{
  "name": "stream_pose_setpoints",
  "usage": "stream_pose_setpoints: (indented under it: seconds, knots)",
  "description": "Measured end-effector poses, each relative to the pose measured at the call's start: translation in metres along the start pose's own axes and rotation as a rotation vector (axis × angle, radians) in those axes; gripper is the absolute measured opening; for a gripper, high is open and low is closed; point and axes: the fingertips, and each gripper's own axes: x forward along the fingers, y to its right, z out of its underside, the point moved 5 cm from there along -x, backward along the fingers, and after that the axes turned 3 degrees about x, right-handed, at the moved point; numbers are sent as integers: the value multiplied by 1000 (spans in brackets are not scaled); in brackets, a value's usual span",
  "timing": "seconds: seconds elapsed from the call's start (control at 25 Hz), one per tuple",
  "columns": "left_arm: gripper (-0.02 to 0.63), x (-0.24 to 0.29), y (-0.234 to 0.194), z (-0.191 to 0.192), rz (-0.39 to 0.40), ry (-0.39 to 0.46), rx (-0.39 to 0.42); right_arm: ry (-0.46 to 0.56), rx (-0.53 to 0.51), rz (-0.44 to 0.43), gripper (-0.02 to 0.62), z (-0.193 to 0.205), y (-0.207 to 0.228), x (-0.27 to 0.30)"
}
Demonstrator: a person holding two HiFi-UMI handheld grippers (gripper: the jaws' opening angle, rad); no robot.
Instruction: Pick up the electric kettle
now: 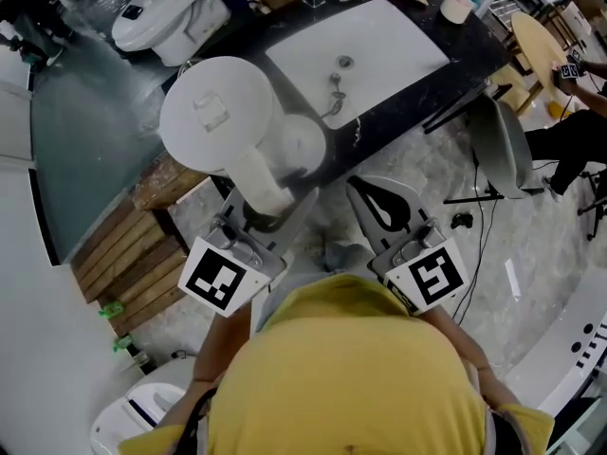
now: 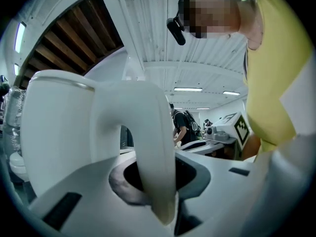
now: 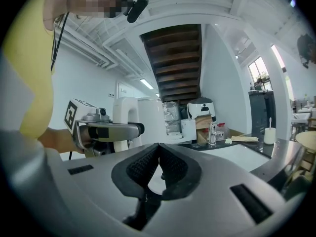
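Observation:
The white electric kettle (image 1: 216, 112) hangs over the left end of the black counter (image 1: 455, 60), seen from above with its round lid up. My left gripper (image 1: 261, 218) is shut on the kettle's curved handle (image 1: 258, 180). In the left gripper view the handle (image 2: 153, 152) runs down between the jaws, with the kettle body (image 2: 59, 127) to its left. My right gripper (image 1: 372, 197) is held beside it, to the right, shut and empty. The right gripper view shows its ribbed pads (image 3: 143, 164) touching, and the kettle (image 3: 148, 117) and left gripper (image 3: 106, 130) to the left.
A white sink (image 1: 379, 41) with a tap (image 1: 334, 88) is set in the counter. A white round piece (image 1: 303, 142) lies next to the sink. Wooden slats (image 1: 133, 254) lie on the floor at left, a grey chair (image 1: 503, 145) and cables at right.

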Motion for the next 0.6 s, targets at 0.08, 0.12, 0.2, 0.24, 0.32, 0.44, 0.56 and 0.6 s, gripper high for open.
stream_pose_setpoints:
  seconds: [0.08, 0.12, 0.2, 0.24, 0.32, 0.44, 0.56, 0.6]
  knots:
    - [84, -5, -1, -1, -23, 1, -3, -2, -3, -15, 18, -1, -2, 2]
    - [84, -7, -2, -2, -34, 2, -4, -2, -4, -23, 18, -1, -4, 3]
    - [84, -12, -2, -3, -54, 3, -4, -3, -6, -38, 18, -1, -7, 5]
    - [84, -15, -2, -4, -64, 2, -3, -4, -8, -46, 18, -2, -8, 6]
    - [84, -19, -2, -4, -86, 1, -5, -4, -12, -61, 18, -2, -11, 8]
    - [84, -27, -4, -4, -121, 1, -10, -1, -16, -81, 18, -4, -16, 12]
    - [84, -36, -4, -4, -154, -4, -14, 4, -22, -102, 18, -6, -23, 14]
    - [84, -39, -4, -5, -165, -5, -17, 6, -23, -108, 18, -6, -25, 15]
